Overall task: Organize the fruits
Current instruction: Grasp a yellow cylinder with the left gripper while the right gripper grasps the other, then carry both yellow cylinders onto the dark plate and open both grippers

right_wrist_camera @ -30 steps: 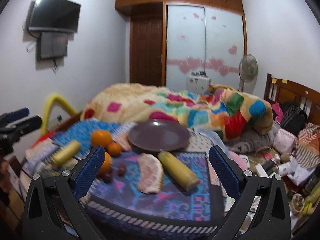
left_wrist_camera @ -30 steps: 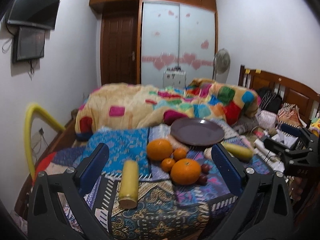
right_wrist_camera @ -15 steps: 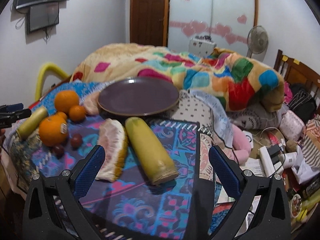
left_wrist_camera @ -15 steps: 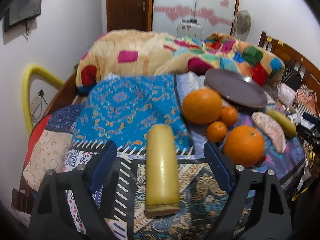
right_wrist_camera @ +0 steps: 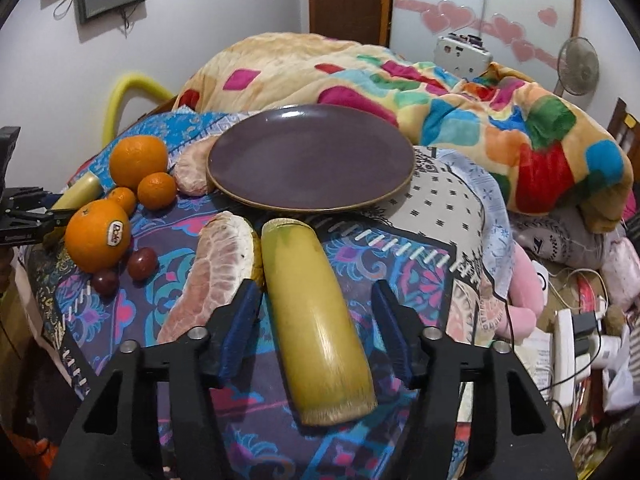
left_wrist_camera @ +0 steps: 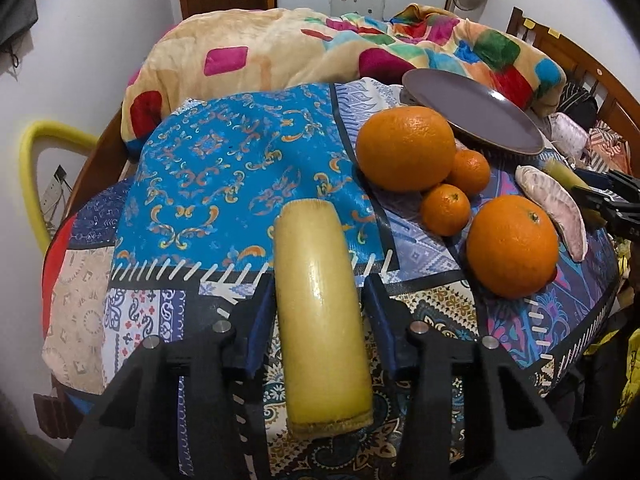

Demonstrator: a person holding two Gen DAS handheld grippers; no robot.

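Note:
My left gripper [left_wrist_camera: 318,312] straddles a yellow cane piece [left_wrist_camera: 320,308] lying on the patterned cloth; the pads sit close at both sides, contact unclear. My right gripper [right_wrist_camera: 316,320] straddles a second yellow cane piece [right_wrist_camera: 316,328], with a gap at its right pad. A peeled pomelo wedge [right_wrist_camera: 216,272] lies against its left finger. An empty purple plate [right_wrist_camera: 310,158] sits behind. Two big oranges [left_wrist_camera: 406,148] [left_wrist_camera: 512,246] and two small tangerines [left_wrist_camera: 446,209] lie right of the left gripper. Two dark grapes [right_wrist_camera: 142,263] lie by the stickered orange [right_wrist_camera: 98,235].
A second pomelo wedge [right_wrist_camera: 192,172] lies at the plate's left edge. A colourful rumpled blanket [right_wrist_camera: 440,92] lies behind the plate. A yellow tube [left_wrist_camera: 32,168] stands at the left wall. Cables and clutter [right_wrist_camera: 576,328] fill the right side off the bed.
Both grippers have moved forward and down over their cane pieces and their jaws have narrowed around them. The fruits have not moved.

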